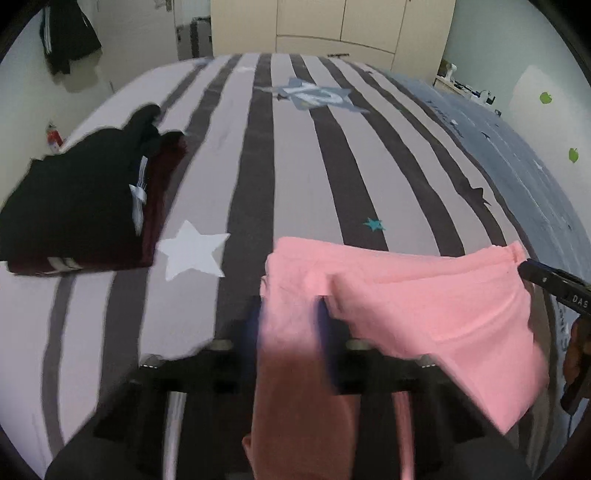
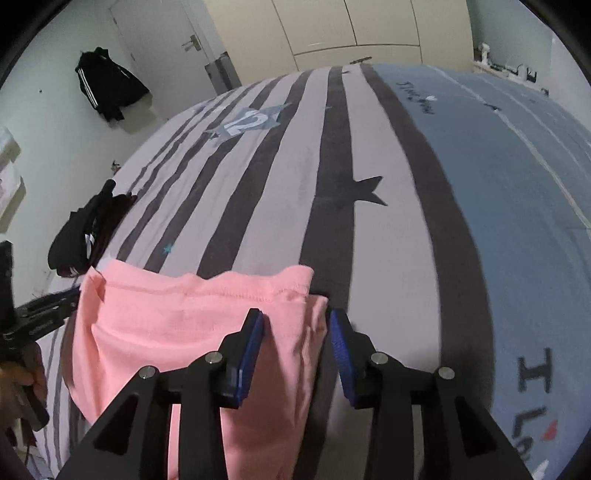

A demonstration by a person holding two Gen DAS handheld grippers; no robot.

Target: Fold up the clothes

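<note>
Pink garment (image 1: 424, 314): lies at the near edge of the striped bedspread (image 1: 288, 166), spread sideways, with one end draped down toward the camera in both views.
Left gripper (image 1: 288, 317): at the left end of the pink garment, its dark fingers closed on a bunched fold of the cloth; that view is blurred, so the exact grip line is hard to read.
Right gripper (image 2: 295, 332): at the right end of the pink garment; its blue pads (image 2: 255, 354) stand apart, with the cloth's edge lying between them. The left pad touches the fabric; the right pad sits clear of it, over a dark stripe.
Folded pile (image 1: 81, 206): black and dark red clothes with white stripes, stacked on the bedspread to the left of the pink garment, well apart from it.
White star (image 1: 192, 249): printed on the bedspread between the folded pile and the pink garment.
Blue sheet area (image 2: 498, 203): right of the pink garment, beyond the last dark stripe.
Black jacket (image 2: 107, 86): hangs on the wall, far behind and to the left of the pink garment.
Cupboard (image 1: 332, 26): pale doors past the far end of the bedspread.
</note>
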